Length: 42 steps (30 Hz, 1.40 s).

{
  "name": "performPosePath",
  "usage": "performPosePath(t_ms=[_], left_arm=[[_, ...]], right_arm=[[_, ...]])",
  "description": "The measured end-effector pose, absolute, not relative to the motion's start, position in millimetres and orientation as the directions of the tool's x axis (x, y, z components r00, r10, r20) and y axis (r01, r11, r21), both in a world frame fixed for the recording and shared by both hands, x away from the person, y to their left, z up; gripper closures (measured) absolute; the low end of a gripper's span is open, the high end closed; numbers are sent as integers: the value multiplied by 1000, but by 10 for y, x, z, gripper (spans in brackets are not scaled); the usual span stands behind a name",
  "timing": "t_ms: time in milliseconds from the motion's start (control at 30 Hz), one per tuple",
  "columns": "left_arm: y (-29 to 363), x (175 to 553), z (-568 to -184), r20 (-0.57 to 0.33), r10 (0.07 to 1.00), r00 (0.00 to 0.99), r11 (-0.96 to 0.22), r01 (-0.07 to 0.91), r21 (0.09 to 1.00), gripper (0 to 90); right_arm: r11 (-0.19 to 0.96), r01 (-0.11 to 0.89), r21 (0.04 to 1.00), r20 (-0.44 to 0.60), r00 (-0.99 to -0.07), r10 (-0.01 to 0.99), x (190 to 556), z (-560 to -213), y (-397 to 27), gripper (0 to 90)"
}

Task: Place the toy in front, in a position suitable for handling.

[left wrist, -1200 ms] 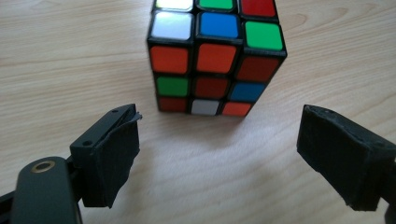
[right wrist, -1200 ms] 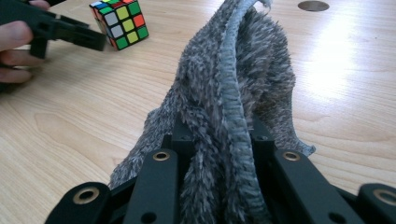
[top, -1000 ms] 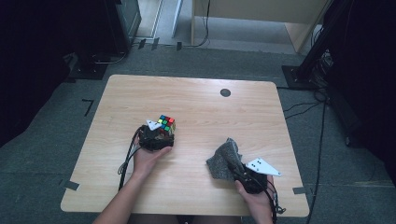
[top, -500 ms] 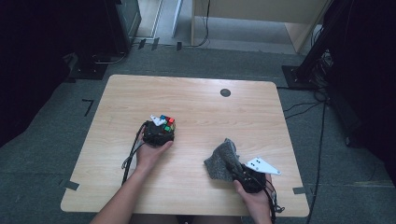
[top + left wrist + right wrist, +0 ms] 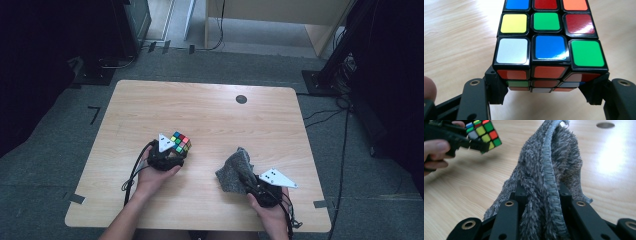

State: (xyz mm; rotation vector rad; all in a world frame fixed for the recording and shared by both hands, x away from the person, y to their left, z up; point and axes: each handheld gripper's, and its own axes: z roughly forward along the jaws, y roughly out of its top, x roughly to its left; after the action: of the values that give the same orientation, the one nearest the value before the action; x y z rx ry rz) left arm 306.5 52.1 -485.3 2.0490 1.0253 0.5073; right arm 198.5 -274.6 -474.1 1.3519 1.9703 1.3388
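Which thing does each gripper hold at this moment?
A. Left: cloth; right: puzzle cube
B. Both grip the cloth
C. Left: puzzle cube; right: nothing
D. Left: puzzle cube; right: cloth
D. The left gripper has its fingers clamped on the sides of the puzzle cube, and the right gripper is shut on the grey cloth, which bunches up between its fingers; the high view shows the same pairing.

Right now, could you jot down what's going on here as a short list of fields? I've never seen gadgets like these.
Setting: wooden table, seen from above
Left gripper: jaws just closed on the sides of the colour cube, which it holds clear of the table
Right gripper: shut on a grey fluffy cloth, bunched between its jaws
Also on the table: a small dark round hole near the far edge
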Motion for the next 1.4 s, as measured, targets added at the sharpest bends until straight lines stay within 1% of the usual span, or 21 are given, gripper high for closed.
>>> performPosePath(t_ms=[33, 67, 200, 267, 333, 400, 500, 567, 667, 700, 767, 867, 1100, 1133, 1167, 1200, 1233, 1400], left_arm=[[521, 3065, -4853, 9, 803, 596, -376, 494, 784, 342], [555, 2933, -4836, 31, 787, 616, -405, 478, 780, 342], [597, 2768, -4808, 41, 765, 642, -430, 463, 775, 342], [626, 2687, -4783, 31, 745, 667, -432, 446, 784, 342], [663, 2594, -4729, 0, 714, 700, -419, 428, 801, 342], [639, 2548, -4702, 32, 705, 709, -448, 411, 794, 342], [601, 2501, -4690, 54, 694, 718, -469, 395, 790, 342], [536, 2442, -4696, 75, 678, 731, -492, 376, 785, 342], [464, 2417, -4700, 84, 663, 744, -508, 364, 781, 342], [387, 2383, -4695, 103, 638, 764, -533, 341, 774, 341], [347, 2365, -4695, 100, 630, 770, -534, 336, 776, 341], [235, 2294, -4702, 115, 611, 783, -556, 322, 767, 342], [151, 2210, -4686, 147, 600, 786, -580, 301, 757, 341], [148, 2205, -4673, 152, 605, 782, -579, 300, 758, 341], [148, 2203, -4667, 154, 607, 779, -575, 298, 761, 341], [154, 2199, -4648, 155, 616, 773, -566, 297, 769, 342], [154, 2199, -4648, 155, 616, 773, -566, 297, 769, 342], [137, 2174, -4641, 171, 621, 765, -569, 289, 770, 345]], right_arm=[[74, 484, 872, 181, -459, 870, 1982, -4711, -2731, 711], [72, 480, 874, 184, -465, 866, 1982, -4680, -2714, 712], [77, 467, 881, 182, -483, 856, 2001, -4599, -2638, 715], [80, 463, 883, 186, -501, 845, 2037, -4520, -2531, 717], [73, 462, 884, 192, -501, 844, 2062, -4445, -2448, 718], [84, 462, 883, 188, -512, 839, 2097, -4372, -2352, 717], [107, 458, 882, 172, -526, 833, 2130, -4309, -2247, 717], [134, 426, 895, 151, -571, 807, 2138, -4246, -2111, 716], [162, 414, 896, 136, -602, 787, 2109, -4230, -2024, 717], [176, 415, 893, 129, -610, 782, 2100, -4227, -2001, 717], [184, 410, 893, 123, -616, 778, 2091, -4223, -1984, 717], [187, 407, 894, 136, -645, 752, 2052, -4220, -1904, 717], [230, 405, 885, 141, -705, 695, 1985, -4253, -1680, 714], [229, 409, 883, 159, -721, 675, 1957, -4262, -1623, 717], [229, 409, 883, 159, -721, 675, 1957, -4262, -1623, 717], [213, 429, 878, 200, -733, 651, 1950, -4249, -1612, 721], [200, 445, 873, 228, -734, 640, 1953, -4241, -1616, 722], [179, 467, 866, 254, -720, 646, 2029, -4246, -1693, 724]])
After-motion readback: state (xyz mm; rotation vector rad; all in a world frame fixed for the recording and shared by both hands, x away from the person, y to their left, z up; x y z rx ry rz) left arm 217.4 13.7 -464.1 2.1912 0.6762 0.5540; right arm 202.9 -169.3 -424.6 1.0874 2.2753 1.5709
